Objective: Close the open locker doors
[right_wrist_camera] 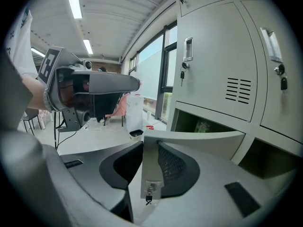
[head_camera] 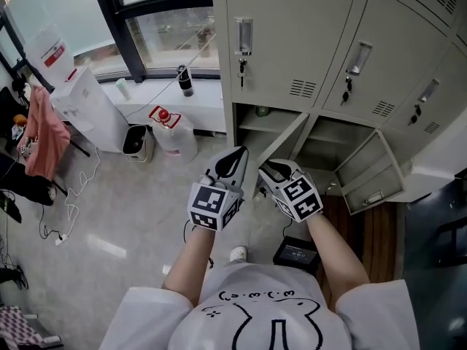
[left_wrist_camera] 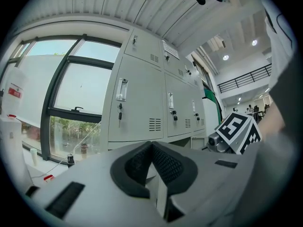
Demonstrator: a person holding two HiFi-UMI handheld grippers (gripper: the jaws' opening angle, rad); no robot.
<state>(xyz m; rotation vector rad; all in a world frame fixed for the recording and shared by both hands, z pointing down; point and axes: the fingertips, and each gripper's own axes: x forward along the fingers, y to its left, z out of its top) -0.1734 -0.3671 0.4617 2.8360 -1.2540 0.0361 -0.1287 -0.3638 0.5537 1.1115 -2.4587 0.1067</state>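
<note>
Steel, pale grey, is the material of the lockers; the upper row is shut, while two doors in the lower row stand open. The nearer open door is swung out towards the person. Its free edge, with lock and key, is seen between the spread jaws of the right gripper, not pinched. The left gripper is held just beside it, its jaws pressed together on nothing. The door is best pushed near the lock edge until it is seated, so that rebound is avoided, with the dangling key spared. The second open door is judged to come next. The floor is pale and smooth, crossed by loose cables; a window is set left of the lockers.
</note>
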